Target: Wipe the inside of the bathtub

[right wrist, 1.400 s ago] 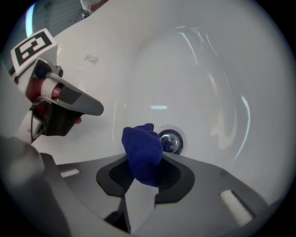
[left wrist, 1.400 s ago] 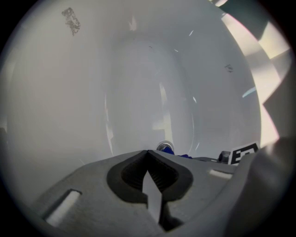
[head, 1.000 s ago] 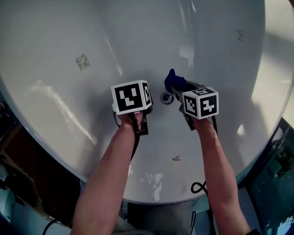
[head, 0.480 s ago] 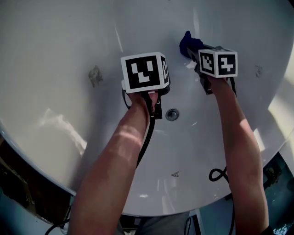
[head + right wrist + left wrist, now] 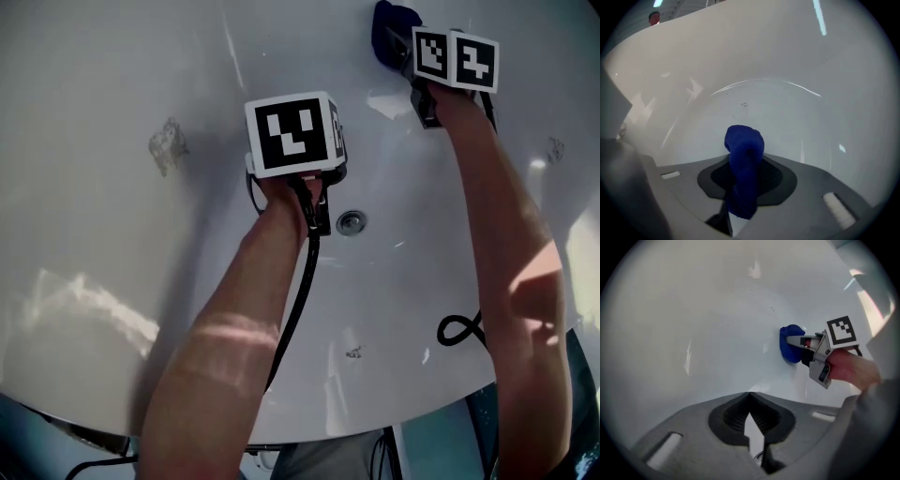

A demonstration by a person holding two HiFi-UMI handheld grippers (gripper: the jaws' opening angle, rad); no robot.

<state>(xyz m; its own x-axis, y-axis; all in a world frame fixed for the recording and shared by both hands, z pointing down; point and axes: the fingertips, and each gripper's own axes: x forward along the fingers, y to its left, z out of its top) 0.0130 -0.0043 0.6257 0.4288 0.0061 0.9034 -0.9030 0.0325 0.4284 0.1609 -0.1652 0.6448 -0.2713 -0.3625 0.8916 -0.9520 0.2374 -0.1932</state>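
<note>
The white bathtub [image 5: 112, 75] fills the head view, its curved inside sloping up and away from the person, who reaches into it with both arms. The left gripper [image 5: 749, 397] hangs over the middle of the floor, just on the near-left side of the drain [image 5: 350, 222]; its jaws are closed tip to tip with nothing between them, so it looks idle. The right gripper [image 5: 740, 187] is stretched further out, up the far wall, its jaws clamped on a blue cloth [image 5: 744, 154]. The cloth stands out past the tips, its long axis along the jaws, and its bunched end appears to press on the wall. A grey smudge [image 5: 167, 145] lies well to the left of the cloth, beyond the left gripper. Reaching it would likely mean sweeping the right arm leftward across the wall.
</note>
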